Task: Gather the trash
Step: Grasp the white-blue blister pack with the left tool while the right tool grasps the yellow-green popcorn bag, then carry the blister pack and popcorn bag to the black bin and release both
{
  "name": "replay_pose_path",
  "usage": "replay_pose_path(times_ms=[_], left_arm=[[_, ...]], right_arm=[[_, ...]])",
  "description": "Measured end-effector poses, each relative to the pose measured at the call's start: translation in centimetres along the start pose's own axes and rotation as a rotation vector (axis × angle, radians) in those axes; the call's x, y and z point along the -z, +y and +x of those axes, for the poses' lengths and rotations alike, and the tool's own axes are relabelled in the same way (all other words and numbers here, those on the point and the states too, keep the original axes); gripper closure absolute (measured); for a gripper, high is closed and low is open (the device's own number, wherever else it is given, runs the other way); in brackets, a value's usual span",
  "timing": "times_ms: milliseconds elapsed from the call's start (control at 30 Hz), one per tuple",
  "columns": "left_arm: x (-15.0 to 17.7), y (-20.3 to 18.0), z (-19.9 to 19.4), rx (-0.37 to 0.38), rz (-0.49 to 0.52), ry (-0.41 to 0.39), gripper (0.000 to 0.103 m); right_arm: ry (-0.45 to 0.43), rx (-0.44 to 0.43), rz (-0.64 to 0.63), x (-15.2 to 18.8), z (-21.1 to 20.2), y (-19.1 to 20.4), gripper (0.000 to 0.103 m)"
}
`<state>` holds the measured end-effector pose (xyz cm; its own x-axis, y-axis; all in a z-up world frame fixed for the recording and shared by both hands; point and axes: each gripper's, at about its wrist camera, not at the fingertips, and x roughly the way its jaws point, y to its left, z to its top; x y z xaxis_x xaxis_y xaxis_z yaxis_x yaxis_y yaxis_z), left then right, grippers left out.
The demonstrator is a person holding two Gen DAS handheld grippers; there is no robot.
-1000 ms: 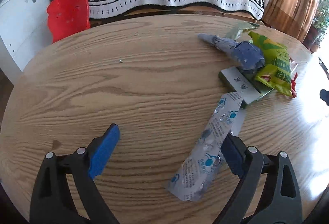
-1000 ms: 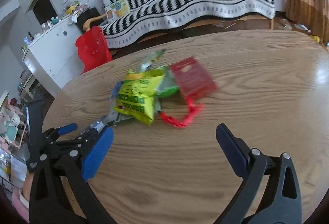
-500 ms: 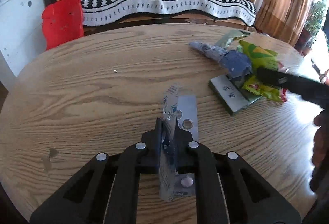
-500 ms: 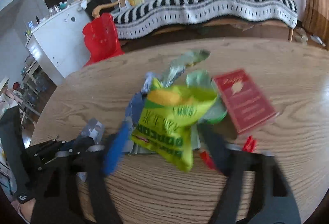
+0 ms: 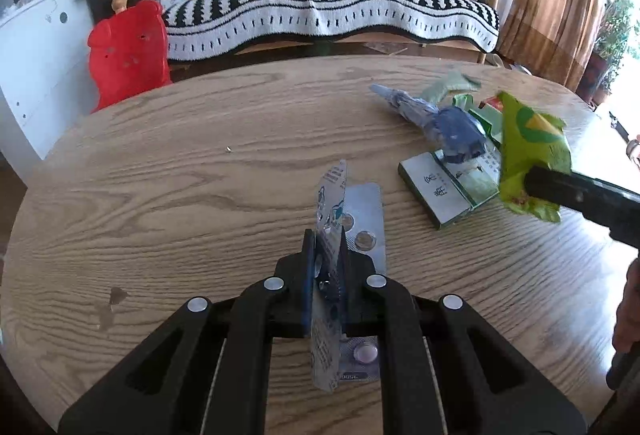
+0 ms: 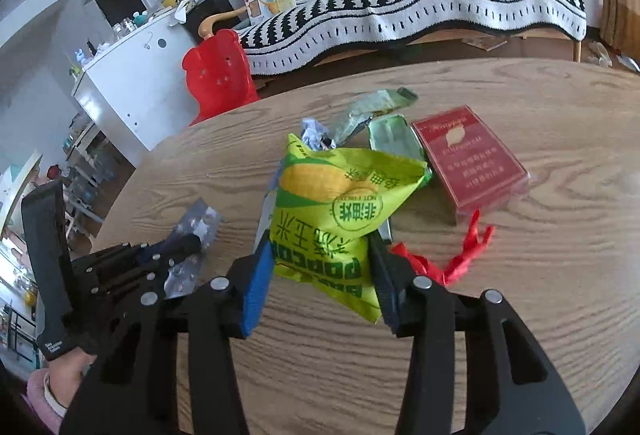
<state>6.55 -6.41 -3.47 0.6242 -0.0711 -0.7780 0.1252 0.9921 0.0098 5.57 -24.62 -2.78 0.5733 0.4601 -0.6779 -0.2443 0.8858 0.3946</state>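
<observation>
My left gripper [image 5: 325, 267] is shut on a clear blue-printed plastic wrapper [image 5: 330, 211], held on edge above the round wooden table [image 5: 180, 203]. A silver pill blister [image 5: 366, 223] lies under it. My right gripper [image 6: 320, 275] is shut on a green-yellow popcorn bag [image 6: 336, 203], lifted off the table; the bag also shows in the left wrist view [image 5: 532, 151]. The left gripper shows at the left of the right wrist view [image 6: 176, 255].
On the table lie a red box [image 6: 472, 159], a red ribbon [image 6: 460, 255], a green foil pack [image 6: 394, 137], a crumpled blue wrapper [image 5: 448, 123] and a grey-green box [image 5: 444, 191]. A red chair [image 5: 128, 51] and a striped sofa [image 5: 328, 7] stand beyond.
Both grippers closed: the left on the plastic wrapper and raised it on edge, the right moved in over the pile, closed on the popcorn bag and lifted it.
</observation>
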Motion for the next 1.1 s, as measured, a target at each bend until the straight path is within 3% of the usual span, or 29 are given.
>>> replay_pose_path(times_ms=[500, 667, 767, 900, 1100], left_arm=[[0.1, -0.2, 0.5, 0.007, -0.006, 0.036, 0.094], [-0.4, -1.1, -0.6, 0.038, -0.007, 0.014, 0.094], [-1.0, -2.5, -2.8, 0.099, -0.022, -0.046, 0.094], [-1.1, -5.8, -6.0, 0.19, -0.019, -0.114, 0.094], [0.8, -18.0, -12.1, 0.412, 0.109, -0.155, 0.094]], right_arm=[[0.022, 0.036, -0.026, 2.4, -1.5, -0.4, 0.057], [0.023, 0.014, -0.017, 2.2, -1.7, -0.4, 0.057], [-0.012, 0.002, -0.012, 1.7, -3.1, -0.3, 0.057], [-0.129, 0.01, 0.045, 2.2, -8.8, -1.4, 0.057], [-0.229, 0.103, 0.168, 8.3, -21.7, -8.1, 0.057]])
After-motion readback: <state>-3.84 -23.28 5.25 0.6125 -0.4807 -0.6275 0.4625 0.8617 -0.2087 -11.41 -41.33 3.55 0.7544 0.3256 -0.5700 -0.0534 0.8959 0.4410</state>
